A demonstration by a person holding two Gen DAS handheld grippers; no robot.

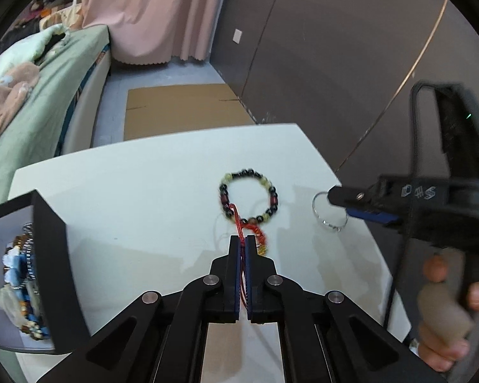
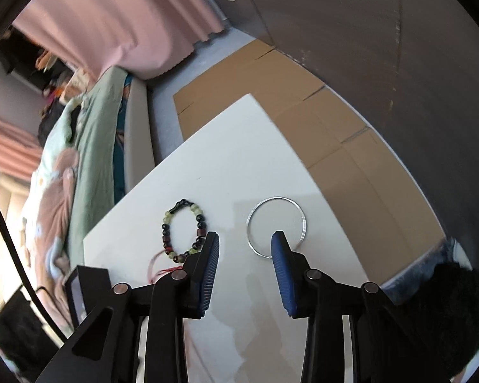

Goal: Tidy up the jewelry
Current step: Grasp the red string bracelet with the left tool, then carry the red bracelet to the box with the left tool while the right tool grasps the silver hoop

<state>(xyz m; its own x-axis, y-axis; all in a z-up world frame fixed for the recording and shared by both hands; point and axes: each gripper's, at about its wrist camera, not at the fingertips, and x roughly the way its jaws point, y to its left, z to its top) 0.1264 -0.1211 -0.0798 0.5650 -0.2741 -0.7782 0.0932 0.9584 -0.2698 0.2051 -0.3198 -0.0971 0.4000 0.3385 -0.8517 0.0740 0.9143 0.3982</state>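
A beaded bracelet (image 1: 249,196) of dark, red and pale green beads lies on the white table (image 1: 143,185); it also shows in the right wrist view (image 2: 183,229). My left gripper (image 1: 243,239) is shut on a red cord (image 1: 239,226) that lies just in front of the bracelet. A thin silver bangle (image 2: 276,226) lies to the bracelet's right, also seen in the left wrist view (image 1: 327,214). My right gripper (image 2: 246,245) is open, its right finger just over the bangle's near rim.
A black open jewelry box (image 1: 25,274) with several pieces inside stands at the table's left. A bed (image 1: 32,102) lies beyond on the left, flattened cardboard (image 1: 182,108) on the floor behind the table, a dark wall to the right.
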